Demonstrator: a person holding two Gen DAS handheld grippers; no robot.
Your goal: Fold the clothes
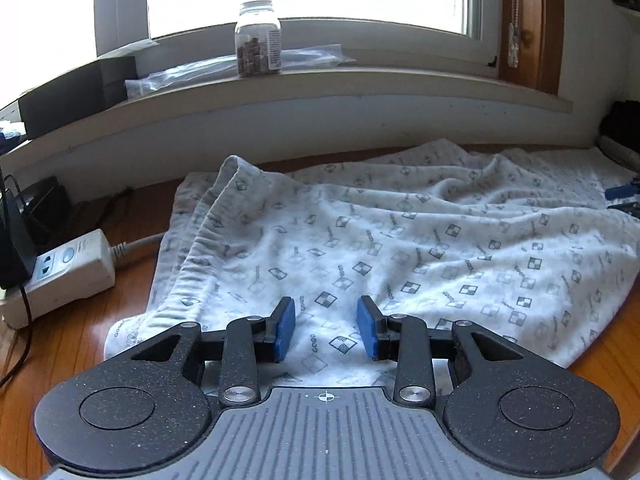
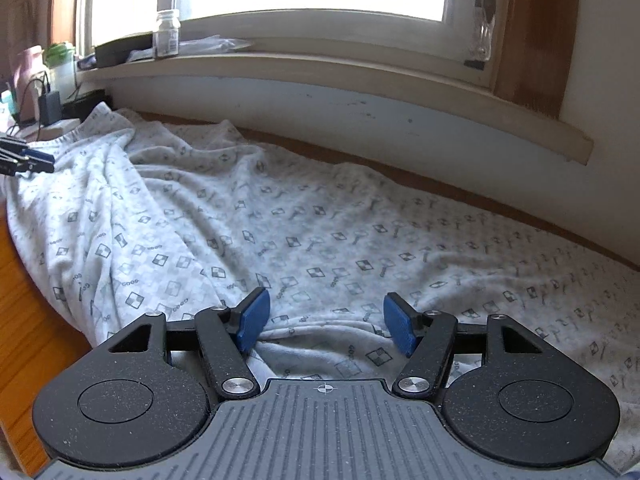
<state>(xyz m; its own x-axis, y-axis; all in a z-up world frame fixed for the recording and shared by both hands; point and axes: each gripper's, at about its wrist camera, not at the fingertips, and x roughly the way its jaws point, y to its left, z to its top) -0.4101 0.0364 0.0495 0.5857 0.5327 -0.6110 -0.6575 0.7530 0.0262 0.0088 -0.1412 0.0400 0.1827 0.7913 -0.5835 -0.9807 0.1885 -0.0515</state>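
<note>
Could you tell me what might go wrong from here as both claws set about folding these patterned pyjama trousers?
1. Both the left claw and the right claw are open above the trousers, so a shallow pinch may catch only the top layer.
2. The bunched ridge could get folded in as a crease.
3. The waistband lies near the power strip; dragging cloth might snag its cable.

So the pale grey garment [image 1: 400, 248] with the little checkered-square print is lying spread across my wooden desk [image 1: 60, 344], rumpled, elastic waistband bunched at the left.
</note>
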